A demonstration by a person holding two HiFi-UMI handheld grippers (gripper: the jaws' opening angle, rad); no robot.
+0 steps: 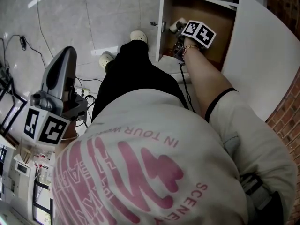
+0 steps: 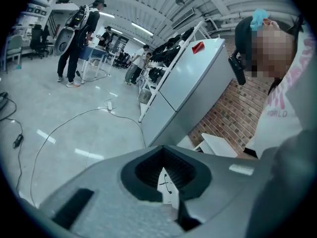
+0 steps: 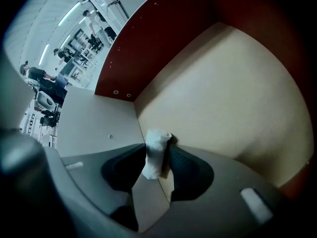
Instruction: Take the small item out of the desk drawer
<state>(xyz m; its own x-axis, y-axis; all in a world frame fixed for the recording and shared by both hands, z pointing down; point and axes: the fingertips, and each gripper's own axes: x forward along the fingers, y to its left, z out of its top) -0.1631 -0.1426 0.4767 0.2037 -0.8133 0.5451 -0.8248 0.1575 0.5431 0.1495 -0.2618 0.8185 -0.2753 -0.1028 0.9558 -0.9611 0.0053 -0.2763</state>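
Note:
A small white roll (image 3: 157, 142) stands on the pale floor (image 3: 223, 93) of the brown-walled compartment. My right gripper (image 3: 158, 152) is open, its dark pads (image 3: 185, 170) on either side of the roll without squeezing it. From the head view the right gripper (image 1: 180, 43) reaches into the open compartment (image 1: 206, 18) under the white desk top (image 1: 267, 69), and the roll is hidden there. My left gripper (image 1: 58, 78) is held low at the left, away from the desk, and points out over the room. Its jaws (image 2: 166, 177) look shut with nothing gripped.
The compartment's white door (image 1: 161, 25) stands open at its left edge. Black cables (image 1: 86, 90) trail across the glossy floor beside the person's shoes (image 1: 138, 35). Several people (image 2: 79, 38), a grey cabinet (image 2: 193, 83) and a brick wall (image 2: 228, 118) show in the left gripper view.

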